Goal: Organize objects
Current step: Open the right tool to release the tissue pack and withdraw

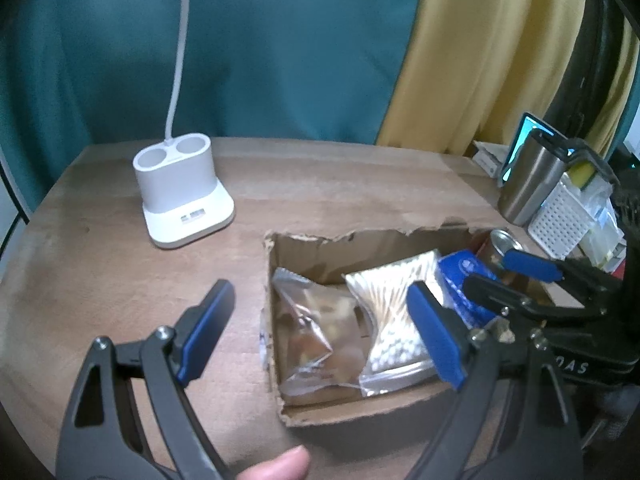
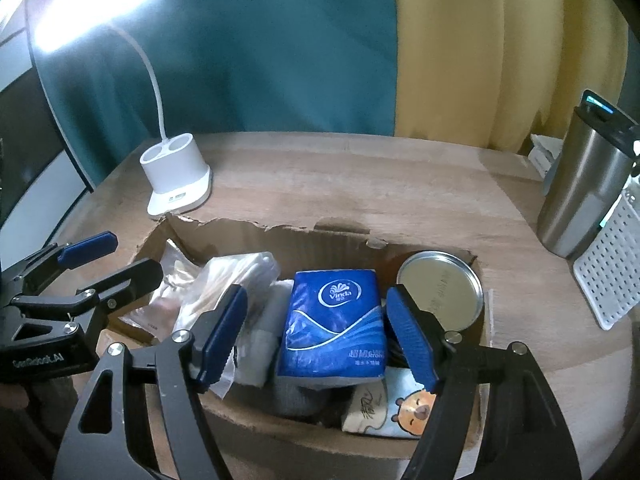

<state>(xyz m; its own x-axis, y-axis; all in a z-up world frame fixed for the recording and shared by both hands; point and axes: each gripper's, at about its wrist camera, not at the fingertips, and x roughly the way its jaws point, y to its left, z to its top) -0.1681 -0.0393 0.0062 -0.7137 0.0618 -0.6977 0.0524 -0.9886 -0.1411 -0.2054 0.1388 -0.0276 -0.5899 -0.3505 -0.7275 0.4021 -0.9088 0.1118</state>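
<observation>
A torn cardboard box (image 1: pixel 304 248) (image 2: pixel 280 236) sits on the wooden table. It holds a brown snack packet (image 1: pixel 316 332), a clear bag of cotton swabs (image 1: pixel 396 320) (image 2: pixel 228 276), a blue Vinda tissue pack (image 2: pixel 336 320) (image 1: pixel 460 276), a round tin (image 2: pixel 440 284) (image 1: pixel 505 245) and a bear-print pack (image 2: pixel 396 408). My left gripper (image 1: pixel 320 332) is open and empty above the box's left part. My right gripper (image 2: pixel 316 336) is open, its fingers on either side of the tissue pack, just above it.
A white desk lamp base (image 1: pixel 182 192) (image 2: pixel 176 180) stands at the back left of the table. A steel tumbler (image 2: pixel 580 192) (image 1: pixel 528 180) and a white perforated basket (image 2: pixel 608 272) (image 1: pixel 560 220) stand at the right. Teal and yellow curtains hang behind.
</observation>
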